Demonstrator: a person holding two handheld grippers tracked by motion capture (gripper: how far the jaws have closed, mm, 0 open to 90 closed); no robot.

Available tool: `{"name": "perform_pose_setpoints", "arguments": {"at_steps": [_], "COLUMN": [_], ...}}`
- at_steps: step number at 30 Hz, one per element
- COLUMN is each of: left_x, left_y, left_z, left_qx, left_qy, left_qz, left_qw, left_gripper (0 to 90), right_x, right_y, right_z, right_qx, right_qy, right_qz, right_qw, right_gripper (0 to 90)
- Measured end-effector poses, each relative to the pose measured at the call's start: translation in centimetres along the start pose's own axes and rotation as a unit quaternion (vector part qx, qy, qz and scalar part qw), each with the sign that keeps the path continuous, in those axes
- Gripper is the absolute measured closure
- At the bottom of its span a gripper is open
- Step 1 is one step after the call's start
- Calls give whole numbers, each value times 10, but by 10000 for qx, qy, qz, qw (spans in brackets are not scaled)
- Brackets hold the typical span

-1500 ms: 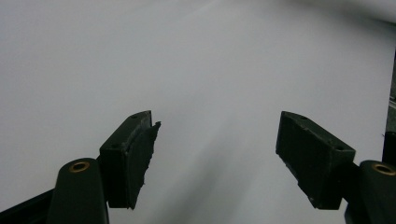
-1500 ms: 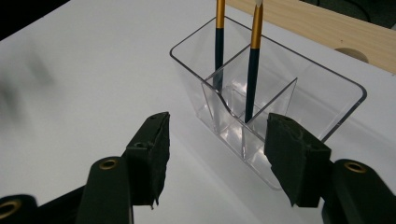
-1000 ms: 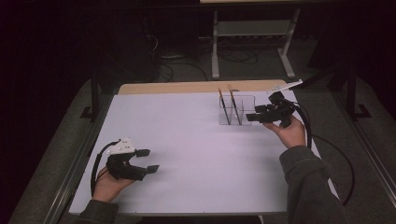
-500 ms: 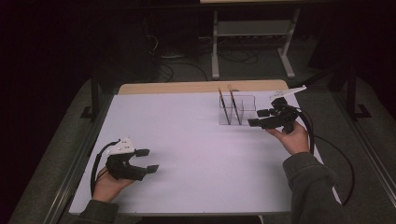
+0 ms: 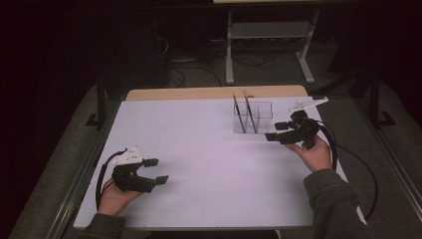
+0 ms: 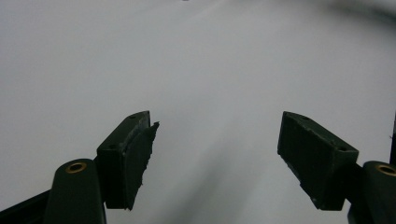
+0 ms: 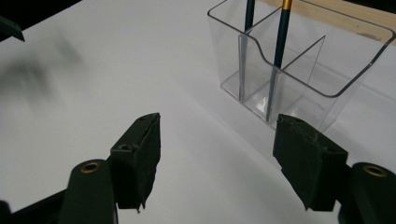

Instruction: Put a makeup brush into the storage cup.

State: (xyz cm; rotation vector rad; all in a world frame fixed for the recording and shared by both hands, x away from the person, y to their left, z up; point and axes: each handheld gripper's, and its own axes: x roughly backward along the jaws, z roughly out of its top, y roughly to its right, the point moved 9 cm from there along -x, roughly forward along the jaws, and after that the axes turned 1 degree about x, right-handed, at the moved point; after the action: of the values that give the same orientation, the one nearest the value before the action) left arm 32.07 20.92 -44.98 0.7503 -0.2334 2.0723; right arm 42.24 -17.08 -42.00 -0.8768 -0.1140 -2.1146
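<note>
A clear plastic holder (image 5: 254, 117) with divided compartments stands at the back right of the white table (image 5: 209, 149). Two thin dark pencils (image 5: 241, 113) lean in it. In the right gripper view the holder (image 7: 322, 70) is just ahead, and a pencil with a gold band (image 7: 281, 42) stands inside. My right gripper (image 5: 275, 132) hovers just right of the holder and points at it. It (image 7: 217, 158) is open, its jaws have just been widening, and nothing is between them. My left gripper (image 5: 155, 171) rests open at the near left, over bare table (image 6: 217, 154).
A wooden strip (image 5: 199, 93) runs along the table's far edge. A black cable (image 5: 348, 154) trails from the right gripper past the table's right side. Metal frame legs (image 5: 230, 55) and cables lie on the dark floor beyond.
My right gripper has drifted slightly toward the near edge, away from the holder's top, and its jaws stand a bit wider. The left gripper has not moved.
</note>
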Motion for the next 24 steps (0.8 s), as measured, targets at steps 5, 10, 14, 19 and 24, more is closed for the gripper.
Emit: {"name": "perform_pose_setpoints", "arguments": {"at_steps": [5,10,14,19,24], "left_x": [1,1,1,2,3], "left_y": [0,0,-1,-1,-2], "left_z": [0,0,0,0,0], "left_qx": [-20,-1,-14,7,14], "left_qy": [-26,19,24,51,57], "left_qz": [10,7,32,34,66], "left_qw": [10000,10000,10000,10000,10000], "left_gripper": [257,257,255,254,252], "right_x": [1,1,3,4,4], "right_y": [-4,-7,-7,-10,-13], "right_z": [-3,-9,-13,-18,-22], "right_qx": [47,34,18,28,33], "right_qy": [25,26,36,41,29], "right_qz": [36,34,17,30,36], "right_qw": [10000,10000,10000,10000,10000], "right_gripper": [308,303,296,292,286]}}
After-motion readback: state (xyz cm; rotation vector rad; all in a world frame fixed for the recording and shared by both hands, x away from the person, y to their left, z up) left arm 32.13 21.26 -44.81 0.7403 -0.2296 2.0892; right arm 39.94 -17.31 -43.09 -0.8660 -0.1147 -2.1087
